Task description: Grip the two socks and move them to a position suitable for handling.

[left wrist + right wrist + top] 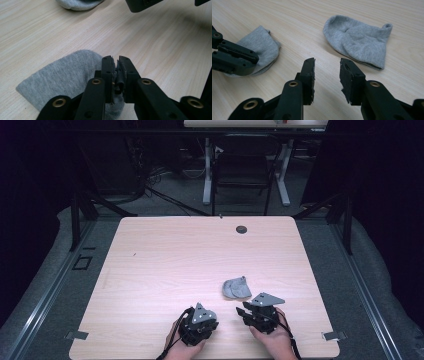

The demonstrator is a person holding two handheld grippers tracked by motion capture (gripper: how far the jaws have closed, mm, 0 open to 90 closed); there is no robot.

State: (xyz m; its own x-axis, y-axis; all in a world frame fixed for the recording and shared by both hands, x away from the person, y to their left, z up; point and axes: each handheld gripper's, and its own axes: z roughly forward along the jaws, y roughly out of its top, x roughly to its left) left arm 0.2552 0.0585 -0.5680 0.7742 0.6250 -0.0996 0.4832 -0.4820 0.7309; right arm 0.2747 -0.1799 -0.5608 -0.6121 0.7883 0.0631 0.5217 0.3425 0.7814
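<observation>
Two grey ankle socks lie on the light wooden table (165, 255). One sock (236, 288) (359, 41) lies crumpled just ahead of my right gripper (245, 310) (327, 63), which hovers open over bare wood with nothing between its jaws. The other sock (65, 77) (260, 47) lies flat at the near edge. My left gripper (207, 322) (115, 60) is shut on this sock's edge, with a fold of grey fabric pinched between the pads. In the left gripper view the first sock (77, 3) peeks in at the top.
A small dark round grommet (241, 229) sits near the table's far edge. Beyond the table stand a black chair (242, 167) and a white-legged desk (207, 175). Grey floor surrounds the table.
</observation>
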